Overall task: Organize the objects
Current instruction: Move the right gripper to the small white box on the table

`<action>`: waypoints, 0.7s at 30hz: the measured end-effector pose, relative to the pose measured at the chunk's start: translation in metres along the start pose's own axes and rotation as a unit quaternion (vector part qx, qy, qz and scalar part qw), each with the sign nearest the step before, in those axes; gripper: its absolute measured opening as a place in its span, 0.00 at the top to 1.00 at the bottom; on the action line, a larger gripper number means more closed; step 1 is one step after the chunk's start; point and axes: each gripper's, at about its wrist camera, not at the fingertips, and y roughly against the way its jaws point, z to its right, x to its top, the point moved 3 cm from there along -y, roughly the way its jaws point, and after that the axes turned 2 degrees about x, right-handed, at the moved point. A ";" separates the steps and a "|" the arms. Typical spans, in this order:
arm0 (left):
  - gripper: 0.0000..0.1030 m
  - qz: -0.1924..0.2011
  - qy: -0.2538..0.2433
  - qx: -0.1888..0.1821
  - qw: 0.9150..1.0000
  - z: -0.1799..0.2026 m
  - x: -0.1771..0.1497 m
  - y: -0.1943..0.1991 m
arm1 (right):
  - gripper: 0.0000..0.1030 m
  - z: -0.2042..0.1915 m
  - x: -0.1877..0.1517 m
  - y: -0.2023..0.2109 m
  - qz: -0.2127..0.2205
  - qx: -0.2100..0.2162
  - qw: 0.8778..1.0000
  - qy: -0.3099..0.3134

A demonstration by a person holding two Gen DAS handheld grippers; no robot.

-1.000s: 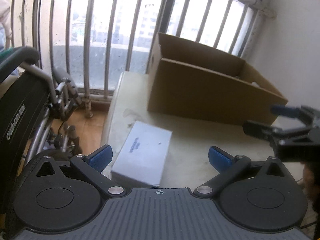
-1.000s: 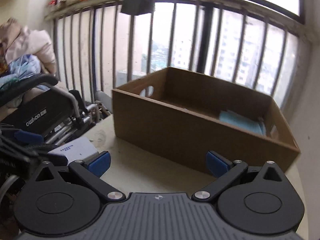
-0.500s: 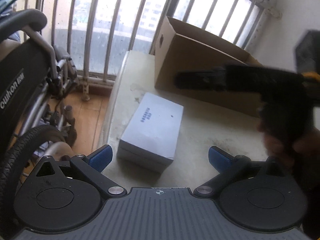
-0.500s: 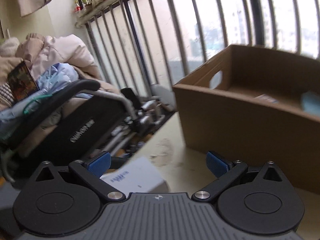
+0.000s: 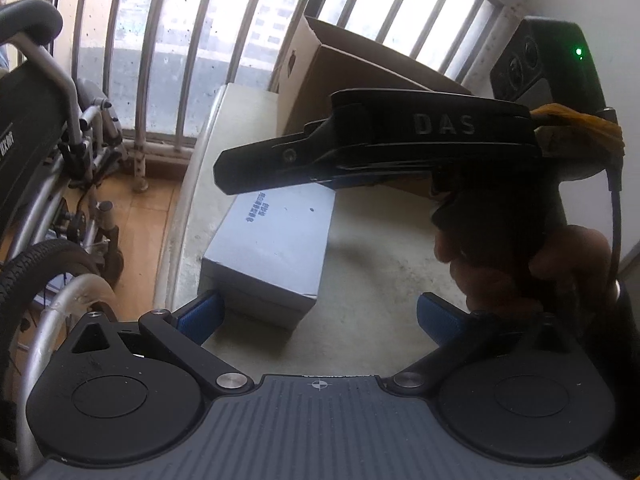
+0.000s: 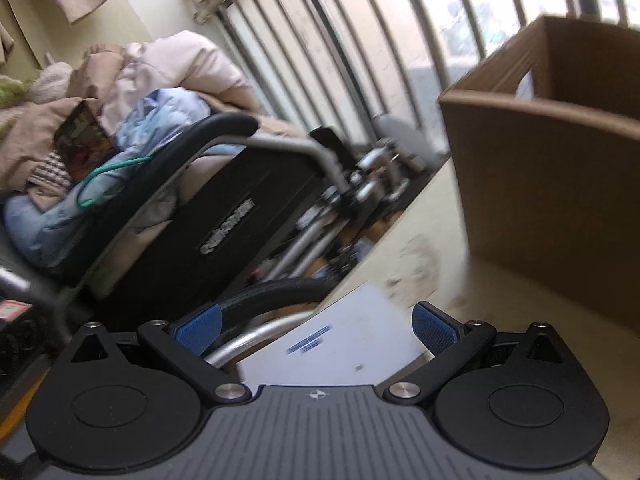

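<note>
1. White box [image 5: 272, 248] lies flat on the worktop [image 5: 380, 280], near the cardboard carton [image 5: 360, 80] and at the worktop's wheelchair-side edge; right tongs [image 6: 316, 326] hover above it, blue pads apart, gripping nothing.
2. Left tongs [image 5: 320, 316] are likewise spread and empty, just short of the box.
3. Advice: centre the pads across the box's narrow sides before closing; lift level over the carton wall.
4. Hidden: carton contents; the box's far end, seemingly under the right device.
</note>
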 end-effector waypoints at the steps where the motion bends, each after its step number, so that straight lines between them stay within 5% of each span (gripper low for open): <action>1: 0.00 -0.001 0.002 -0.004 1.000 0.000 0.000 0.000 | 0.00 0.000 -0.001 0.000 -0.002 0.000 1.000 0.000; 16: 0.00 0.005 -0.022 0.011 1.000 0.006 0.001 -0.005 | 0.00 0.011 -0.016 0.027 0.003 0.016 0.999 -0.044; 21: 0.00 0.017 -0.015 0.011 1.000 0.004 0.002 -0.006 | 0.15 0.014 -0.023 0.038 0.015 -0.003 0.999 -0.049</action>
